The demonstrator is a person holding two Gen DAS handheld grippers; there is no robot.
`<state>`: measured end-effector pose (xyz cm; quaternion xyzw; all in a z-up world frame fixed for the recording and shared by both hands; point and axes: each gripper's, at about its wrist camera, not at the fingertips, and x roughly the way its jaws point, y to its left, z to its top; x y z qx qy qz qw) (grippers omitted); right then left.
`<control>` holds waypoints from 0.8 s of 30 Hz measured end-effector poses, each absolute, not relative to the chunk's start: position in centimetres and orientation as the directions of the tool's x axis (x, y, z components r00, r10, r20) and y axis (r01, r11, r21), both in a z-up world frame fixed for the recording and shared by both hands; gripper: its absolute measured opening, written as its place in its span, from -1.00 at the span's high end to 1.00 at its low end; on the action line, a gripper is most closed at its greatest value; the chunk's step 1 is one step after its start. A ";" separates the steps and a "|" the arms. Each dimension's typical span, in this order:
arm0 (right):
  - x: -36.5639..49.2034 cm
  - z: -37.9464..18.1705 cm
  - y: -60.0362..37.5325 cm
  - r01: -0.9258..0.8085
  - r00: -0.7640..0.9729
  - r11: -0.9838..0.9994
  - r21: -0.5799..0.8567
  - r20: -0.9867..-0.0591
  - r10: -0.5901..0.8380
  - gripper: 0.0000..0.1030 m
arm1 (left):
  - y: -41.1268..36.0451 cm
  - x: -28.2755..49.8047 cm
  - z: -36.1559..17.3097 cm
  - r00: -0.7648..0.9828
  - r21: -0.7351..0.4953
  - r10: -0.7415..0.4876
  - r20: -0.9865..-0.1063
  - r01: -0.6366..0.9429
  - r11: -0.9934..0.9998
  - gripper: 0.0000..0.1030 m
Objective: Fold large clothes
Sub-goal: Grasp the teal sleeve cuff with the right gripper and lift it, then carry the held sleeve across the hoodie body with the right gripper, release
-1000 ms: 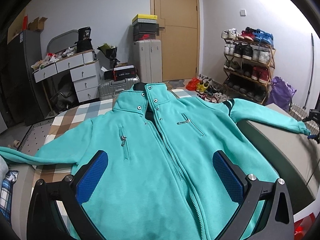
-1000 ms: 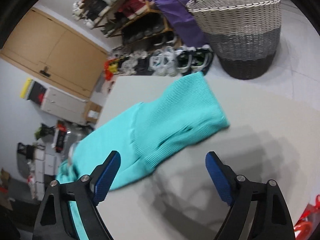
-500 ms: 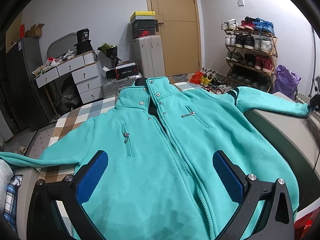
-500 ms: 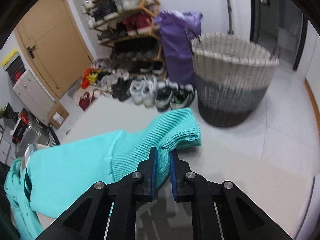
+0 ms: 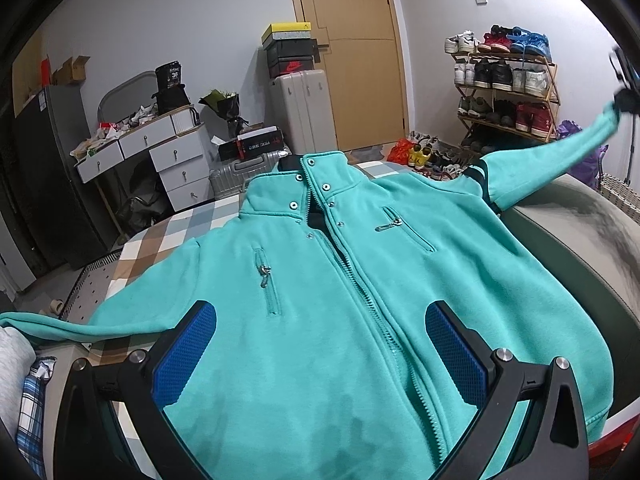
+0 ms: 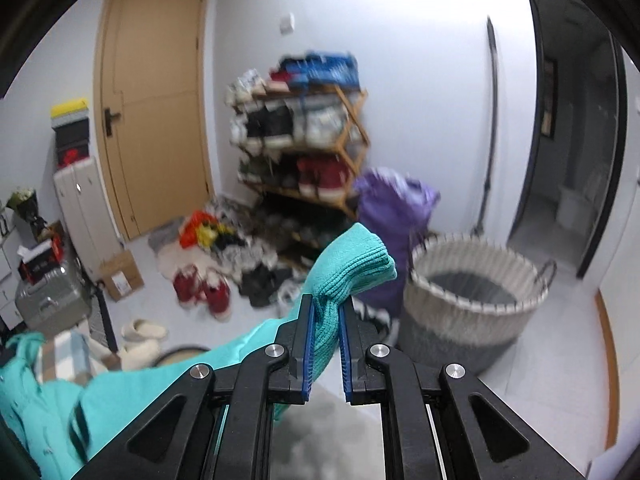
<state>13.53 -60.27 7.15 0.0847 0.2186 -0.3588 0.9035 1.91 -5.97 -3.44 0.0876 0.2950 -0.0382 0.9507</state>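
From the left wrist, the jacket (image 5: 340, 300) lies front-up and zipped on a bed, collar away from the camera, and the left tool (image 5: 320, 356) hovers over its lower front with jaws wide apart and nothing between them. The sleeve (image 5: 552, 164) on the picture's right rises off the bed to the right tool (image 5: 624, 96), dark and blurred at the edge. To fold well, I judge the sleeve should be carried across the chest and laid flat, while the left tool steadies the body so it does not drag. A second ago that sleeve lay flat on the bed; the left tool is unchanged. From the right wrist, the right tool (image 6: 325, 312) is clamped on the ribbed cuff (image 6: 352, 260), which sticks up past the pads. A second ago its jaws were wide apart over the flat-lying cuff; they have just closed on it and lifted it clear, and the basket (image 6: 472, 300) now sits lower in view.
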 end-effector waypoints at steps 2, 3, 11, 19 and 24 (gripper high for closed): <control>14.1 8.9 -58.8 0.672 0.663 0.740 -0.035 -0.419 -0.621 0.80 | -5.5 1.8 -3.3 0.826 0.141 -0.020 -0.563 0.120 0.983 -0.98; 14.4 10.0 -58.0 0.675 0.661 0.735 -0.065 -0.391 -0.641 0.81 | -5.2 1.7 -3.2 0.827 0.136 -0.020 -0.562 0.117 0.984 -0.98; 15.2 14.9 -53.1 0.652 0.705 0.756 -0.059 -0.321 -0.632 0.80 | -2.5 0.3 -1.8 0.854 0.113 -0.021 -0.519 0.093 0.989 -0.98; 16.9 22.4 -44.2 0.633 0.753 0.771 -0.065 -0.181 -0.633 0.81 | 2.2 -0.4 -0.9 0.872 0.069 0.015 -0.490 0.021 0.997 -0.98; 20.2 23.6 -35.6 0.481 0.840 0.867 -0.130 -0.217 -0.498 0.80 | 5.8 -0.8 -0.3 0.881 0.003 0.032 -0.473 -0.035 0.999 -0.98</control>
